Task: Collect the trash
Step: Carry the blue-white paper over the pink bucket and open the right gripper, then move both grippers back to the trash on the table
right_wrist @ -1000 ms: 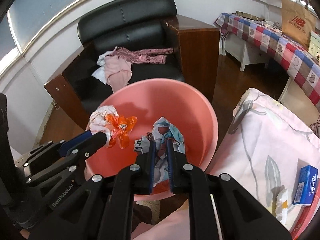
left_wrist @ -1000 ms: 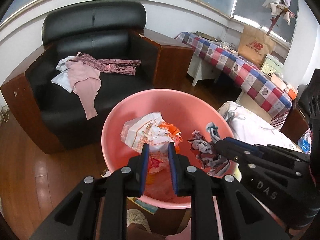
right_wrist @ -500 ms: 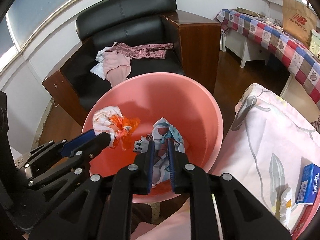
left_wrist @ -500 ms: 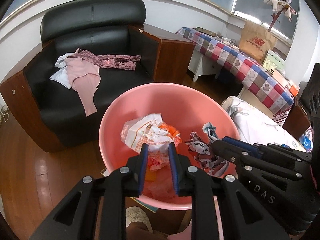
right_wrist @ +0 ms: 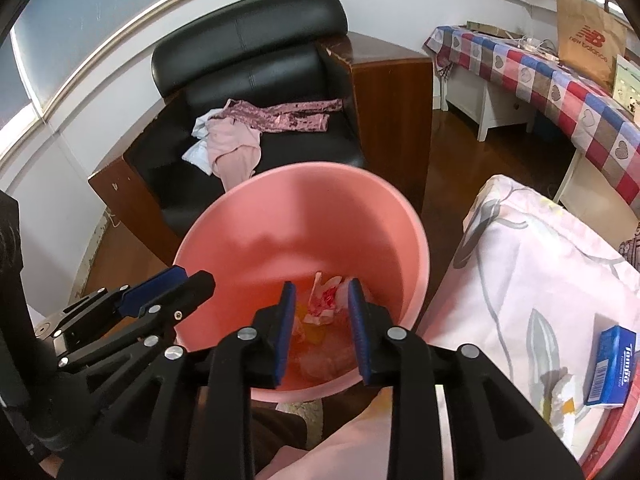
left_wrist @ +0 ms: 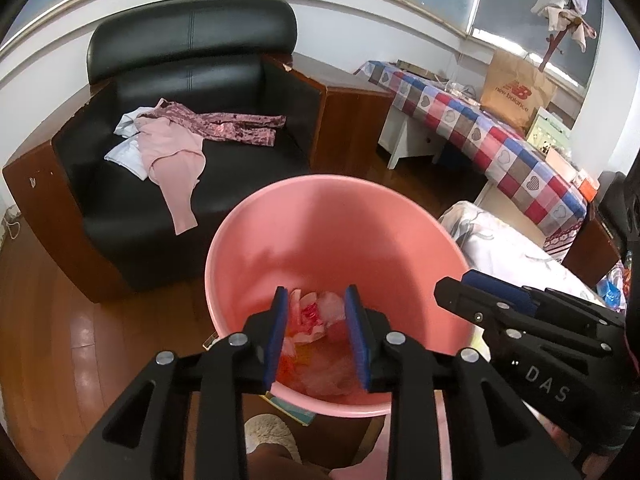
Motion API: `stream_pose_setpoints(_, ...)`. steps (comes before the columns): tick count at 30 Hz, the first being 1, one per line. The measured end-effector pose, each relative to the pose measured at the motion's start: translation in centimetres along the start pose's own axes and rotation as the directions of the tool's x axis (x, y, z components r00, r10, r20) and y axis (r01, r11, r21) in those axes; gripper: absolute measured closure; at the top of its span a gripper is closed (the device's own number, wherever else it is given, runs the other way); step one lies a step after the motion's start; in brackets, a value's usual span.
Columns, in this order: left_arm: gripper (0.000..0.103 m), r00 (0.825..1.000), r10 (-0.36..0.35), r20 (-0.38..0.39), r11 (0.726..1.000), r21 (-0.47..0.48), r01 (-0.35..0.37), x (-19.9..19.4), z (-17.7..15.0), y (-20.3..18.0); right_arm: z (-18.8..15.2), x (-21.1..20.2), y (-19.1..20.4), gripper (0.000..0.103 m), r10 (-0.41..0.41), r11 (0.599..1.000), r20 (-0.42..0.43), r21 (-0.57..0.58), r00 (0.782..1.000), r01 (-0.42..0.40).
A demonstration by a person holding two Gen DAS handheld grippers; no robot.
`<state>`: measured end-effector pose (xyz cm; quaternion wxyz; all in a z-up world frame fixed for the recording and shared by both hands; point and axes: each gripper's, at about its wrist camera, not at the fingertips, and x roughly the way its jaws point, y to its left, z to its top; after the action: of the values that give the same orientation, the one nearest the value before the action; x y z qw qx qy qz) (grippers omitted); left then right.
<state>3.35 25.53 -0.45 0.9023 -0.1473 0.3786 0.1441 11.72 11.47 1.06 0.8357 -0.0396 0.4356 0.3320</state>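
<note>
A: Where is the trash (left_wrist: 316, 320)?

B: It lies at the bottom of the pink bucket (left_wrist: 332, 224).

A: What are your grippers doing?

B: Your left gripper (left_wrist: 316, 336) and right gripper (right_wrist: 322, 334) hang over the bucket's near rim. Both jaws are opening, with nothing between them.

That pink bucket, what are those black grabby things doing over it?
A person is collecting trash with a gripper in each hand. Both the left gripper and the right gripper hang over the pink bucket, jaws opening, with nothing pinched between them. Crumpled wrappers lie at the bottom of the bucket. A blue box lies on the flowered bedding beside the bucket, not picked up yet.
</note>
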Motion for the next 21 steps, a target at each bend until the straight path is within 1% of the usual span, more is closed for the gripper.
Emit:
stream_pose_setpoints(5, 0.075, 0.999, -0.022, 0.030, 1.000, 0.009, 0.021, -1.9, 0.1, -0.5, -0.3, -2.5, -0.7, 0.076, -0.017, 1.000, 0.049, -0.010, 0.999, 0.018)
stream_pose_setpoints(11, 0.075, 0.995, -0.083, 0.051, 0.996, 0.040, 0.081, -4.6, -0.3, -2.6, -1.8, -6.8, -1.9, 0.076, -0.046, 0.999, 0.113, -0.012, 0.993, 0.047)
stream_pose_setpoints(13, 0.075, 0.992, -0.114, 0.053, 0.993, 0.047, 0.111, -5.3, -0.5, -3.6, -2.6, -8.4, -2.5, 0.076, -0.073, 0.997, 0.131, -0.013, 0.989, 0.076)
stream_pose_setpoints(16, 0.075, 0.986, -0.158, 0.050, 0.986, 0.066, 0.155, -6.4, -1.0, -5.5, -3.9, -10.6, -3.8, 0.076, -0.094, 0.996, 0.143, 0.006, 0.985, 0.094)
stream_pose_setpoints(18, 0.075, 0.981, -0.191, 0.045, 0.979, 0.085, 0.186, -7.0, -1.5, -7.1, -4.9, -11.9, -4.6, 0.076, -0.108, 0.994, 0.147, 0.017, 0.983, 0.107)
stream_pose_setpoints(21, 0.075, 0.970, -0.243, 0.030, 0.964, 0.124, 0.237, -7.9, -2.4, -9.9, -6.7, -14.2, -6.7, 0.076, -0.153, 0.988, 0.149, 0.046, 0.977, 0.147)
